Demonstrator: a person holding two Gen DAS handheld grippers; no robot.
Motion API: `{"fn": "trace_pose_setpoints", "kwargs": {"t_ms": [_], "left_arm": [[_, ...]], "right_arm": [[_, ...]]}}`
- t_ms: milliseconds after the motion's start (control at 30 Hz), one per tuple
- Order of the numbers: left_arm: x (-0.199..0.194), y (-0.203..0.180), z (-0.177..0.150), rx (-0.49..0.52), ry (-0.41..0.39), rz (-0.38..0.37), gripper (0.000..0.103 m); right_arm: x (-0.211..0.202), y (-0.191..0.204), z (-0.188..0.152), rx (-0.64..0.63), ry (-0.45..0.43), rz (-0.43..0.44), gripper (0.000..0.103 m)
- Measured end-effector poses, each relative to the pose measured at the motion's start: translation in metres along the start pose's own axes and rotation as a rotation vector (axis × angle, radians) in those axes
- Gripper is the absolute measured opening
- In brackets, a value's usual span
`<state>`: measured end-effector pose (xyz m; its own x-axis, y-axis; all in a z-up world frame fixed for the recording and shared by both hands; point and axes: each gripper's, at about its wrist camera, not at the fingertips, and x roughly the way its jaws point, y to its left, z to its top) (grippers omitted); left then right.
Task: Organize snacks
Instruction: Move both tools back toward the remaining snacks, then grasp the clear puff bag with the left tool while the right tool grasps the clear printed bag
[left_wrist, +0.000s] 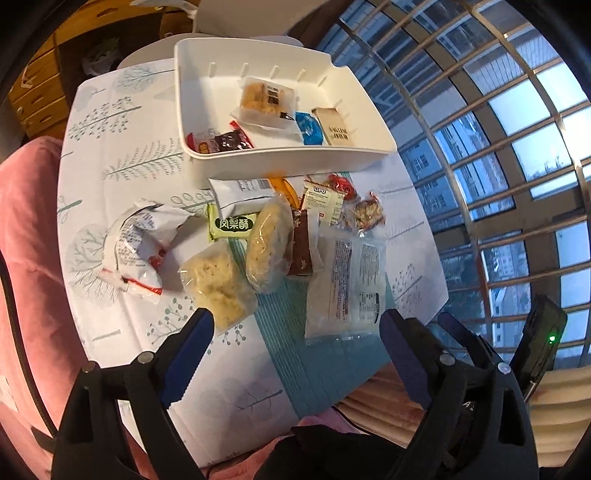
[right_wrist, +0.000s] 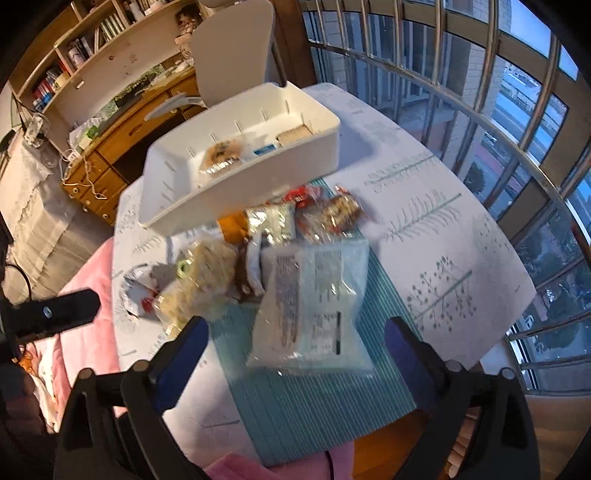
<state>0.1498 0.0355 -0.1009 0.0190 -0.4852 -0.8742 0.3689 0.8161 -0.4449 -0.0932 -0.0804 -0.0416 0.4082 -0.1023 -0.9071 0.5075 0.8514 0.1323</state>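
Observation:
A white bin (left_wrist: 280, 158) stands at the far side of the table and holds several wrapped snacks, among them a crumbly pastry pack (left_wrist: 266, 99) and a blue pack (left_wrist: 308, 127). In front of it lies a pile of loose snacks: a flat clear packet (left_wrist: 343, 284), a round pastry (left_wrist: 267, 243), a square crumbly pastry (left_wrist: 214, 284), a green pack (left_wrist: 231, 223) and a crumpled white wrapper (left_wrist: 136, 247). My left gripper (left_wrist: 295, 321) hangs open above the near edge of the pile, holding nothing. My right gripper (right_wrist: 295, 328) is open too, just over the clear packet (right_wrist: 314, 306), pads apart from it.
The round table (right_wrist: 443, 229) wears a white tree-print cloth with a teal striped runner (right_wrist: 314, 406). Pink fabric (left_wrist: 26, 229) lies at the left edge. Window bars (right_wrist: 480, 92) curve close on the right. A white chair (right_wrist: 232, 55) and a wooden desk (right_wrist: 122, 147) stand behind the bin.

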Motion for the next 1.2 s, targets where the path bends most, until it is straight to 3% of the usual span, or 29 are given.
{"fn": "trace_pose_setpoints", "kwargs": {"t_ms": [167, 400, 767, 1200], "left_arm": [[0.021, -0.004, 0.007, 0.01, 0.038, 0.011, 0.091], [0.054, -0.002, 0.021, 0.016, 0.1, 0.09, 0.091], [0.098, 0.011, 0.043, -0.006, 0.174, 0.164, 0.091], [0.14, 0.015, 0.069, -0.034, 0.224, 0.192, 0.091]], "right_arm": [[0.023, -0.009, -0.012, 0.033, 0.056, -0.015, 0.102], [0.064, -0.014, -0.016, 0.062, 0.168, -0.037, 0.102], [0.11, -0.01, 0.002, 0.042, 0.236, -0.043, 0.103], [0.15, -0.006, 0.019, 0.004, 0.344, -0.037, 0.103]]}}
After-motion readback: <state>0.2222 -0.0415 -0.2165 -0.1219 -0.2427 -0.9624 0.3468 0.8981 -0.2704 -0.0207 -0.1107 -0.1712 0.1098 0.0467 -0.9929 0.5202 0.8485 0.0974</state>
